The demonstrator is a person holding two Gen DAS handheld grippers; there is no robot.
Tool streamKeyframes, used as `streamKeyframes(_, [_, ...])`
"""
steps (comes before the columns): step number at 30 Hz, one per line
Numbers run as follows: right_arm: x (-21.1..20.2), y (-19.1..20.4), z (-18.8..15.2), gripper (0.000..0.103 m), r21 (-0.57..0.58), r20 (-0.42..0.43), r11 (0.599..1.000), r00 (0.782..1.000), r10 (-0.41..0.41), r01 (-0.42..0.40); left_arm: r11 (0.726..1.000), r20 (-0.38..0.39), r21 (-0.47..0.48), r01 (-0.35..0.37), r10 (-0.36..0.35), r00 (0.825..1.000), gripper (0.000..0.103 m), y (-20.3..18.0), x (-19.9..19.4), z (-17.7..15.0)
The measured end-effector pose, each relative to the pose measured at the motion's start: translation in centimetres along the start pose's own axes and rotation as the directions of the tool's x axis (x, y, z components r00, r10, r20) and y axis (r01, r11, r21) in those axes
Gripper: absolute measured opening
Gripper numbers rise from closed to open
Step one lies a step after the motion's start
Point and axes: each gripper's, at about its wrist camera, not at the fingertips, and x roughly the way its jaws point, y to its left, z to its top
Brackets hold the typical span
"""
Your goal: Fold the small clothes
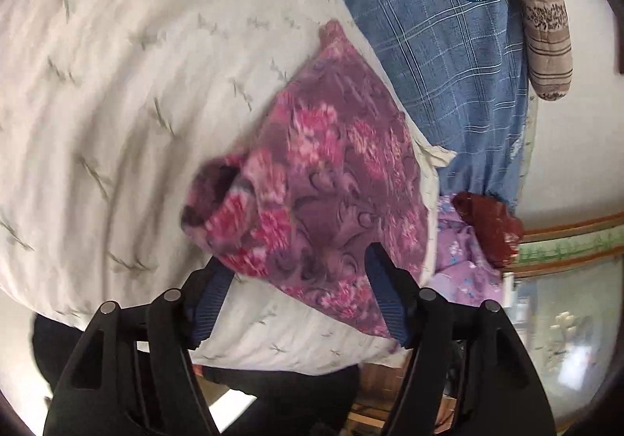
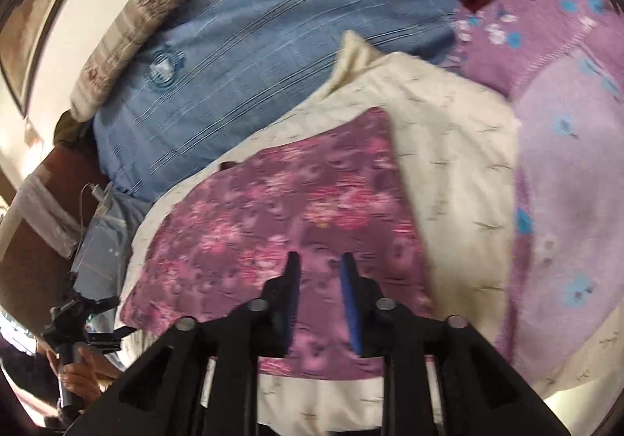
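Observation:
A small pink and purple floral garment (image 1: 331,178) lies on a cream quilted cloth (image 1: 117,104). One rolled opening of it faces the left wrist view. My left gripper (image 1: 300,276) stands open, jaws wide, at the garment's near edge; that edge lies between the fingers and covers the left fingertip. In the right wrist view the same garment (image 2: 273,210) lies spread flat. My right gripper (image 2: 319,268) hovers over its near part, jaws a narrow gap apart, and the fabric shows through the gap with nothing pinched.
A blue checked pillow (image 1: 448,57) with a round badge and a striped beige bolster (image 1: 542,18) lie behind. A lilac flowered cloth (image 2: 553,147) and a dark red item (image 1: 487,229) sit beside the cream cloth (image 2: 460,147). A hand (image 2: 74,369) holds a black handle at lower left.

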Motion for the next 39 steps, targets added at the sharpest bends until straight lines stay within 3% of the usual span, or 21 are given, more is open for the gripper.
streamKeyframes(7, [5.0,5.4,0.4,0.032,-0.091,-0.070,0.995,0.997,0.025,-0.031,1.000,-0.001,-0.006,-0.002,0.002,1.000,0.068,0.7,1.1,0.8])
streamKeyframes(10, [5.6,8.0,1.5,0.032,-0.140,-0.015,0.988,0.998,0.063,-0.065,1.000,0.040,0.004,-0.004,0.004,0.999,0.068,0.1,0.8,1.9])
streamKeyframes(14, [8.9,10.2,1.2,0.032,-0.207,0.024,0.977,0.999,0.046,-0.040,1.000,0.025,-0.027,-0.014,0.015,1.000,0.070,0.7,1.9,2.6])
streamKeyframes(17, [14.3,8.8,-1.1,0.031,-0.210,-0.100,0.978,0.995,-0.027,0.005,1.000,0.030,-0.016,-0.023,0.024,0.999,0.068,0.3,2.3,2.9])
streamKeyframes(19, [14.1,7.7,-2.5,0.030,-0.221,0.010,0.974,0.999,0.050,-0.047,0.997,0.041,0.021,-0.070,0.069,0.997,0.036,-0.8,2.4,2.9])
streamKeyframes(20, [14.2,7.6,-2.8,0.030,-0.244,0.018,0.968,0.998,0.059,-0.053,0.995,0.045,0.045,-0.091,0.089,0.995,0.019,-1.2,2.3,2.8])
streamKeyframes(23, [14.2,7.2,-2.7,0.030,-0.221,0.013,0.972,0.997,0.080,-0.075,0.968,0.102,0.148,-0.201,0.187,0.977,0.009,-4.3,2.2,2.1])
streamKeyframes(25, [14.1,6.8,-2.9,0.030,-0.214,0.025,0.972,0.995,0.100,-0.092,0.937,0.158,0.241,-0.253,0.220,0.963,0.009,-7.2,2.0,1.1])
streamKeyframes(27, [13.9,6.5,-2.9,0.030,-0.201,0.026,0.973,0.993,0.119,-0.111,0.900,0.213,0.328,-0.286,0.225,0.951,0.009,-10.3,1.8,-0.2])
streamKeyframes(29, [13.8,6.0,-2.7,0.030,-0.180,0.021,0.974,0.989,0.145,-0.139,0.872,0.230,0.409,-0.268,0.186,0.955,0.009,-13.5,1.9,-1.4])
streamKeyframes(32, [12.7,5.2,-2.4,0.030,-0.124,-0.012,0.978,0.986,0.168,-0.169,0.834,0.193,0.509,-0.214,0.132,0.972,0.009,-18.2,3.4,-3.1])
streamKeyframes(35, [9.8,3.3,-2.9,0.031,-0.020,-0.013,0.983,0.983,0.181,-0.181,0.792,0.109,0.587,-0.169,0.130,0.985,0.009,-21.2,7.0,-4.9])
streamKeyframes(38, [7.5,0.0,-4.7,0.035,0.047,0.019,0.979,0.980,0.200,-0.200,0.795,-0.011,0.594,-0.128,0.167,0.986,0.009,-21.4,11.8,-6.1])
streamKeyframes(39, [7.2,-1.3,-5.4,0.032,0.082,0.031,0.964,0.968,0.250,-0.252,0.803,-0.058,0.584,-0.119,0.188,0.980,0.009,-20.9,13.5,-6.4])
